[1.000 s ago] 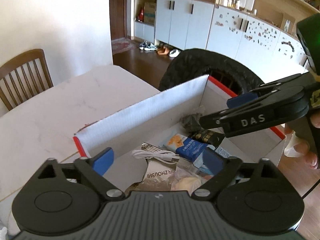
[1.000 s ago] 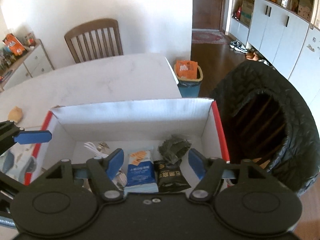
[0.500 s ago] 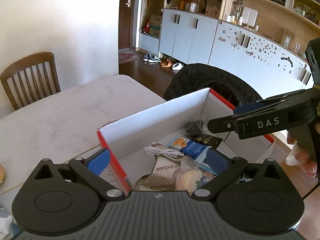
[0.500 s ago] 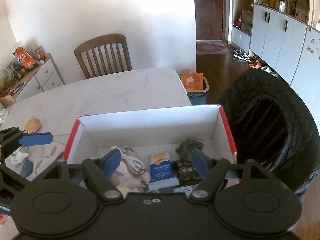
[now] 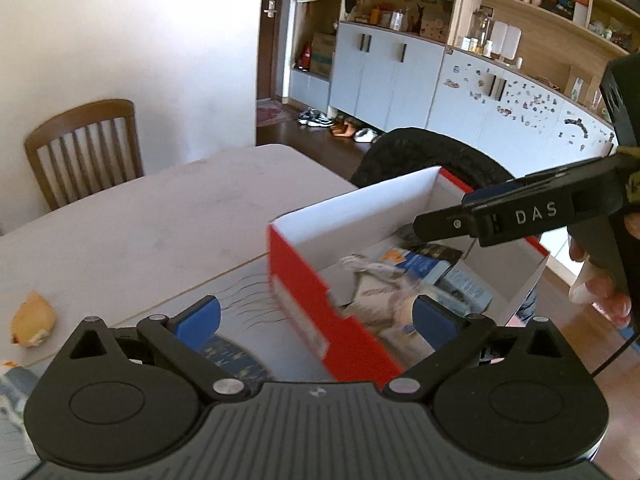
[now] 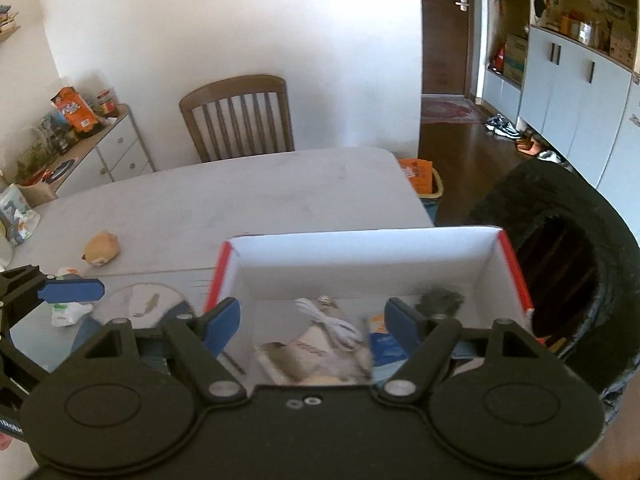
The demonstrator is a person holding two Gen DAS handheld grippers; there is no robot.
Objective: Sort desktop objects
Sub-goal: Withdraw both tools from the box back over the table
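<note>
Standing on the pale desk (image 6: 248, 200), a red-and-white box (image 6: 360, 264) holds the sorted things: a white cable (image 6: 332, 320), a blue packet (image 6: 380, 340), a dark crumpled wrapper (image 6: 440, 300) and a pale packet (image 6: 304, 352). Right gripper (image 6: 312, 322): its jaws are spread wide and hold nothing; they sit above the near edge of the box, with the cable and the pale packet seen between the blue fingertips (image 6: 224, 318). Left gripper (image 5: 316, 320): its jaws are likewise wide apart and hold nothing; the red side wall of the box (image 5: 320, 312) falls between them, so that the left fingertip is over the desk and the right one over the box. In the left wrist view the right gripper (image 5: 500, 216) reaches across the far part of the box, above the blue packet (image 5: 420, 266). Outside the box, on the desk to its left, lie a small yellow plush toy (image 6: 100, 248) and a round printed mat (image 6: 148, 308), the mat just beside the box and the toy well apart from it. A wooden chair (image 6: 236, 116) stands at the far side of the desk, and a black quilted chair back (image 6: 560, 200) rises behind the box.
</note>
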